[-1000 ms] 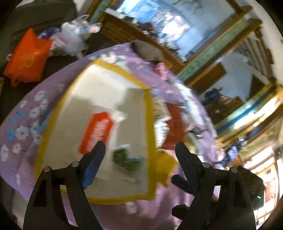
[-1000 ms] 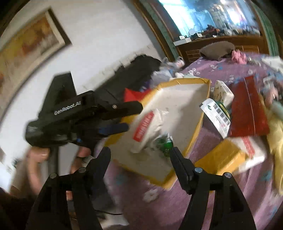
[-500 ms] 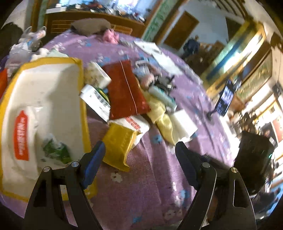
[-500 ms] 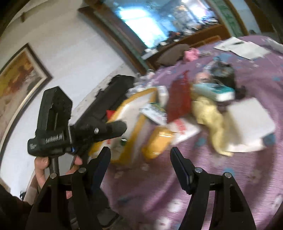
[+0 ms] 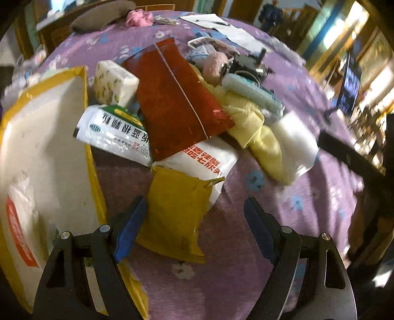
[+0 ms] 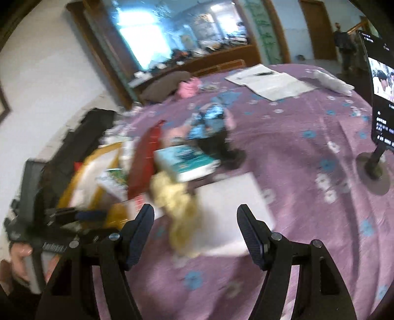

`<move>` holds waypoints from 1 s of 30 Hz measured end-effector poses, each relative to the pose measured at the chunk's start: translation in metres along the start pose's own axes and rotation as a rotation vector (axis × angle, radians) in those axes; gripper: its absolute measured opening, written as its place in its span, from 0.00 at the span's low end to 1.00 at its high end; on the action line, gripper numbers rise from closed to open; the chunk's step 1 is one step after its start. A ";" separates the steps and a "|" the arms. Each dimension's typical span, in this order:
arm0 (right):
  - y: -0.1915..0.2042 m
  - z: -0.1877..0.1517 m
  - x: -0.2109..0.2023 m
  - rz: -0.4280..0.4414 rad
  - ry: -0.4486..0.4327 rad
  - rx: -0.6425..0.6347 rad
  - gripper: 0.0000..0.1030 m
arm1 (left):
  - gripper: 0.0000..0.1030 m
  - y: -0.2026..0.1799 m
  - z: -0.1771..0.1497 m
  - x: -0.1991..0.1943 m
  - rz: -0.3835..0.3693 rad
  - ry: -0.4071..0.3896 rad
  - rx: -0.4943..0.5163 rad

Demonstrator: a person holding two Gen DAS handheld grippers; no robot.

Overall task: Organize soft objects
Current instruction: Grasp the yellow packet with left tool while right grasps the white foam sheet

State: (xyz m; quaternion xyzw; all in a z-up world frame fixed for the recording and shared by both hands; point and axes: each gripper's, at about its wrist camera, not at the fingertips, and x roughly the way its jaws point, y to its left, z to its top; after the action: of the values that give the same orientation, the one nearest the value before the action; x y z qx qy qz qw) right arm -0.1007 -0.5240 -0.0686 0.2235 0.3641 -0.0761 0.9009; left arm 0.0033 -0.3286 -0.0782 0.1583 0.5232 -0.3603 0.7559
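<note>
A heap of soft packs lies on the purple flowered bedspread (image 5: 246, 258): a yellow pouch (image 5: 177, 211), a white pack with red print (image 5: 209, 162), a dark red bag (image 5: 174, 98), a white-green packet (image 5: 115, 130), a tissue pack (image 5: 115, 83), a pale yellow cloth (image 5: 253, 128) and a white pad (image 5: 293, 140). My left gripper (image 5: 194, 224) is open and empty, just above the yellow pouch. My right gripper (image 6: 195, 231) is open and empty, over the yellow cloth (image 6: 179, 209) and white pad (image 6: 229, 204).
A yellow-rimmed white box (image 5: 41, 137) at the left holds a white-and-red pack (image 5: 19, 221). A screen on a stand (image 6: 379, 98) stands at the right. Papers (image 6: 268, 81), a brown pillow (image 5: 101, 14) and a pink cloth (image 5: 138, 18) lie at the far side.
Both views swung right, from the yellow-rimmed box to the heap of packs. The left gripper has come closer to the yellow pouch. Both grippers stayed open.
</note>
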 end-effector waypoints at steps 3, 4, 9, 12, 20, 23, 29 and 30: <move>-0.021 0.003 0.017 -0.035 0.049 0.044 0.73 | 0.78 0.004 -0.001 0.000 -0.064 -0.004 -0.023; -0.025 0.002 0.021 -0.040 0.053 0.059 0.73 | 0.74 0.005 -0.001 0.000 -0.072 -0.006 -0.030; -0.027 -0.005 0.029 -0.033 0.079 0.060 0.73 | 0.64 0.006 -0.002 -0.001 -0.072 -0.008 -0.036; -0.026 -0.006 0.026 -0.020 0.078 0.068 0.73 | 0.64 0.004 -0.006 -0.001 -0.036 -0.017 -0.029; -0.039 -0.008 0.013 -0.021 0.029 0.135 0.73 | 0.54 -0.003 -0.015 -0.003 -0.002 -0.038 -0.019; -0.044 -0.007 0.012 -0.024 0.015 0.157 0.72 | 0.46 0.002 -0.020 -0.006 -0.011 -0.053 -0.053; -0.058 -0.011 0.016 0.037 0.027 0.262 0.53 | 0.42 0.000 -0.028 -0.010 0.005 -0.070 -0.058; -0.062 -0.013 0.015 0.068 0.029 0.292 0.54 | 0.42 -0.001 -0.029 -0.010 0.002 -0.068 -0.057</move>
State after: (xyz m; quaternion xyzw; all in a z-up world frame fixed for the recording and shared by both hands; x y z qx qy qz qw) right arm -0.1160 -0.5726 -0.1086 0.3654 0.3544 -0.0945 0.8555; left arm -0.0191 -0.3076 -0.0811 0.1251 0.5070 -0.3496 0.7779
